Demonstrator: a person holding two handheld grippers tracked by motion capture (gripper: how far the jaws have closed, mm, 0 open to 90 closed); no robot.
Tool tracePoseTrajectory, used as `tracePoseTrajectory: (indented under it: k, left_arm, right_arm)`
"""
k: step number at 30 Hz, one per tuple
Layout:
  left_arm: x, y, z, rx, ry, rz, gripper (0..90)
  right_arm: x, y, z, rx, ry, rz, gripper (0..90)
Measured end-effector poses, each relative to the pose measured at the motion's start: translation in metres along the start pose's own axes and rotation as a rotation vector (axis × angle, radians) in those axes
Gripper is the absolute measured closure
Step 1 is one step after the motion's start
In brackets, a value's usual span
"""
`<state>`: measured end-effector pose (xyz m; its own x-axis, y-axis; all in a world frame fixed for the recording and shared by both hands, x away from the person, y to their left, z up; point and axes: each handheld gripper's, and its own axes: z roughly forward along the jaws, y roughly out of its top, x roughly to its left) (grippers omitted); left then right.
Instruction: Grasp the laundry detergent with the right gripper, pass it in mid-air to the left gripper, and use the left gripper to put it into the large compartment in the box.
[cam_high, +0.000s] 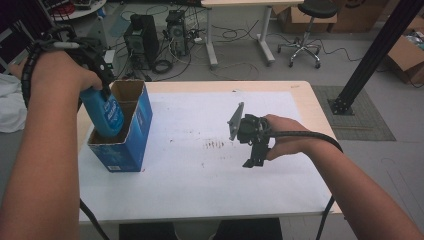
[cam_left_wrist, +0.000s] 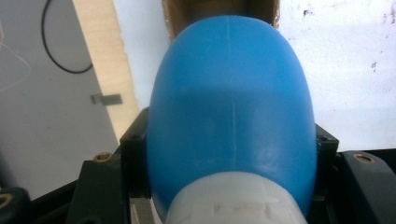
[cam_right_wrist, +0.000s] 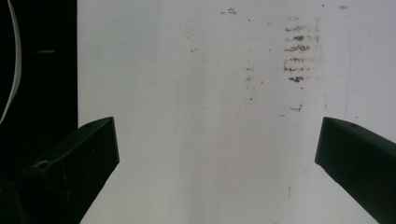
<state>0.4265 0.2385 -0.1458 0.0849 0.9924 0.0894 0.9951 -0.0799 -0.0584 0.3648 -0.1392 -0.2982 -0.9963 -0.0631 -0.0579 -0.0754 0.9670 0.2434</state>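
Blue bottle (cam_high: 106, 114) stands near upright, long axis vertical, base down inside the open blue carton (cam_high: 131, 135) at the table's left. My left gripper (cam_high: 97, 75) clamps its neck end. My right gripper (cam_right_wrist: 217, 154) hovers over white table cover (cam_high: 200, 170), jaws wide, empty.

High view: above the person's table edge, looking forward and down. Left gripper view: pressed close on the blue bottle (cam_left_wrist: 231, 107) between its jaws. Right gripper view: close above the white sheet (cam_right_wrist: 201, 116), stains ahead of jaws; shared with high view.
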Motion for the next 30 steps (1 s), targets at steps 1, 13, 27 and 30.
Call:
tracePoseTrajectory:
  k: [1,13,27,30]
  left_arm:
    - [0.000,0.000,0.003,-0.001,0.000,0.003,38.2]
    - [-0.005,0.008,0.047,0.025,-0.010,0.016,38.2]
    - [-0.009,0.016,0.102,0.054,-0.018,0.029,38.1]
    - [-0.010,0.017,0.109,0.051,-0.012,0.034,38.1]
  right_arm:
    - [0.000,-0.001,0.000,0.002,-0.001,-0.002,0.0]
    - [0.001,-0.005,0.006,0.008,0.006,0.006,0.0]
    - [0.001,-0.011,0.009,0.017,0.012,0.017,0.0]
    - [0.001,-0.012,0.010,0.024,0.015,0.018,0.0]
